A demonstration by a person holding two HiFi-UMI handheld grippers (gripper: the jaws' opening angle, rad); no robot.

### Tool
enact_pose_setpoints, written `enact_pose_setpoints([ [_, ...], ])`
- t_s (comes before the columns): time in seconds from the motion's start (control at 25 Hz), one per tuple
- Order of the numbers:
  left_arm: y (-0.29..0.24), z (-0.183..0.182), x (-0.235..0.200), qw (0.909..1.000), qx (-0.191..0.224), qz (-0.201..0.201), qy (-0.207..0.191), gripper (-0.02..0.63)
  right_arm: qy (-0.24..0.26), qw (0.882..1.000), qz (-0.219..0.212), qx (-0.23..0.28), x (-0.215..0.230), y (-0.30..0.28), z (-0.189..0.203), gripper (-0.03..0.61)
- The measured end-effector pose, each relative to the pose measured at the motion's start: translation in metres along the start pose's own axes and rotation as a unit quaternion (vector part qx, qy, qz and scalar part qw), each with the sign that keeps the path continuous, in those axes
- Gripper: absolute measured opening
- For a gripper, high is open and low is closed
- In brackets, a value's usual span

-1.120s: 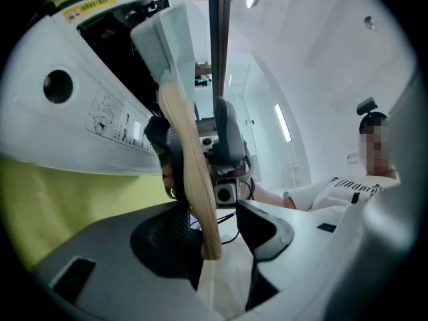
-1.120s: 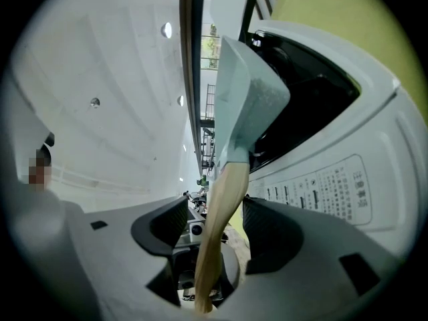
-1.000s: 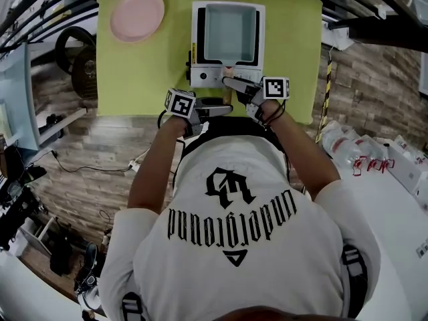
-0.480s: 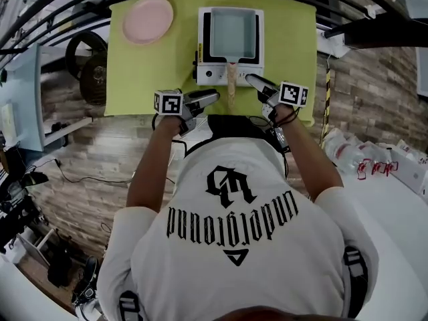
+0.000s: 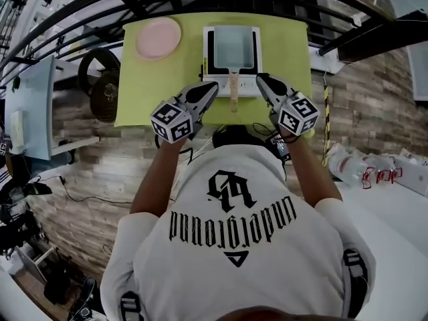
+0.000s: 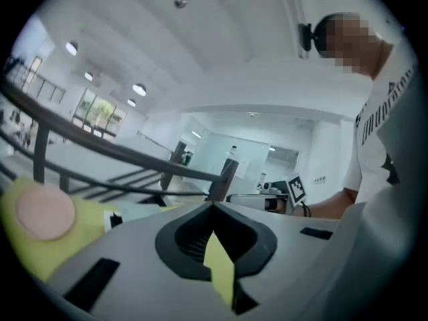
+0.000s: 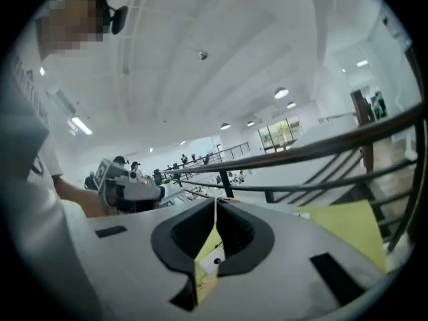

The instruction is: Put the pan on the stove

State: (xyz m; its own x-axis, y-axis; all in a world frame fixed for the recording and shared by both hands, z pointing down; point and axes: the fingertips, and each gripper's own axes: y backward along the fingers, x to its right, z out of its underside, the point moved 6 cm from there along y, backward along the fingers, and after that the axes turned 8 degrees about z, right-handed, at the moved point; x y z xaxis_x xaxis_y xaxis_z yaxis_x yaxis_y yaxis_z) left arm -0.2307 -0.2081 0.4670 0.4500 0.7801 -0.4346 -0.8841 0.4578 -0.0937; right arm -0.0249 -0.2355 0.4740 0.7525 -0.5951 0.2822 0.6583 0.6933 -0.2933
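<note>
**Fig.** Head view, person at 6 o'clock. The pan [image 5: 232,45] sits squarely on the stove [image 5: 218,81] at the 12 o'clock side of the table [image 5: 281,52]. Its wooden handle [image 5: 233,93] points toward 6 o'clock, past the stove's front panel. A pink plate [image 5: 159,37] lies at 9 o'clock of the pan, well apart.

The left tongs [image 5: 210,89] hang at 9 o'clock of the handle with jaws together and nothing between them. The right tongs [image 5: 262,81] hang at 3 o'clock with jaws closing, the tips all but met, likewise empty. Neither touches the pan.

**Step in hand (judged).** The placement appears complete and what remains is the withdrawal. It is done well by drawing both tongs back toward 6 o'clock along their own sides. Neither should cross over the handle, since a nudge there would swing the pan off its seat. The pan's edges should also be checked to lie parallel with the cooking surface.

**Compared with one second earlier.** Both tongs then lay low at the stove's front edge with jaws wide, the right one hard by the handle's root. They are now lifted, tilted up and shut or shutting. The pan has kept its place on the stove.
</note>
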Motion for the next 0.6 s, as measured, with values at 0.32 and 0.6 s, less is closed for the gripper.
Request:
enact_pose_setpoints([
  [0.32,0.038,-0.061,0.068,0.9819,0.07,-0.07,-0.162,0.006,0.132,0.987,0.017,0.091,-0.069,0.058,-0.056,-0.002],
  [0.6,0.048,-0.08,0.106,0.976,0.091,-0.052,-0.191,0.006,0.161,0.979,0.016,0.124,-0.1,0.088,-0.073,-0.002],
])
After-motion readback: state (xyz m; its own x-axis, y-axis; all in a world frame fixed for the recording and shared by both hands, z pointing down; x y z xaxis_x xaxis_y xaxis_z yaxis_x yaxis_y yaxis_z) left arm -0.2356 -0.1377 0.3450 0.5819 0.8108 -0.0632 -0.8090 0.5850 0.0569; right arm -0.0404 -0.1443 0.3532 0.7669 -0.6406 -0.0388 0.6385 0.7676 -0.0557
